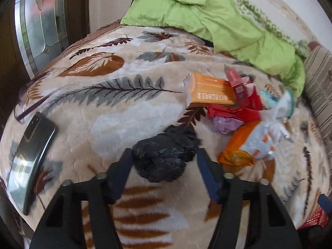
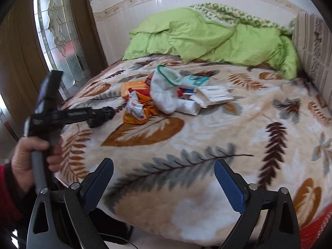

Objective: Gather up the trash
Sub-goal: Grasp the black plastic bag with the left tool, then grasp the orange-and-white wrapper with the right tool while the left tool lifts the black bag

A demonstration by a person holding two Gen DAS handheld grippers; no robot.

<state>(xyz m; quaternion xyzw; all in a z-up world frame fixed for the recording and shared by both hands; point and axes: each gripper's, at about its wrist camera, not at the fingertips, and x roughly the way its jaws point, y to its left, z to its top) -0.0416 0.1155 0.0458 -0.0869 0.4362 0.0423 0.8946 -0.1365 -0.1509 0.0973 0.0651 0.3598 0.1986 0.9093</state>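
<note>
**Left claw straddles the black bag; right claw hangs wide over the bed**

Your left claw (image 1: 165,155) points steeply down at the bed, with a crumpled black plastic bag (image 1: 166,153) between its two fingers. The left finger's pad looks to be touching the bag's side, while the right finger stands just off it, so the claw is around the bag and not clamped on it. In the right wrist view your left hand (image 2: 31,157), in a red sleeve, grips the handle of that tool at the bed's left edge.

Your right claw (image 2: 164,184) is spread wide with nothing between the blue pads; only the leaf-patterned blanket (image 2: 207,128) shows beneath it, near the bed's front edge.

The rest of the trash lies in one heap just beyond the black bag, toward the middle of the bed: an orange box (image 1: 211,92), red wrappers (image 1: 242,103), a lilac crumpled piece (image 1: 224,123), an orange-and-white packet (image 1: 249,145), and a white pouch with a green rim (image 2: 166,89). A white carton with a printed label (image 2: 215,94) lies at the heap's right side.

A phone (image 1: 31,157) rests on the blanket well to the left of the bag. A green pillow (image 2: 186,37) lies at the head of the bed against the wall.
</note>
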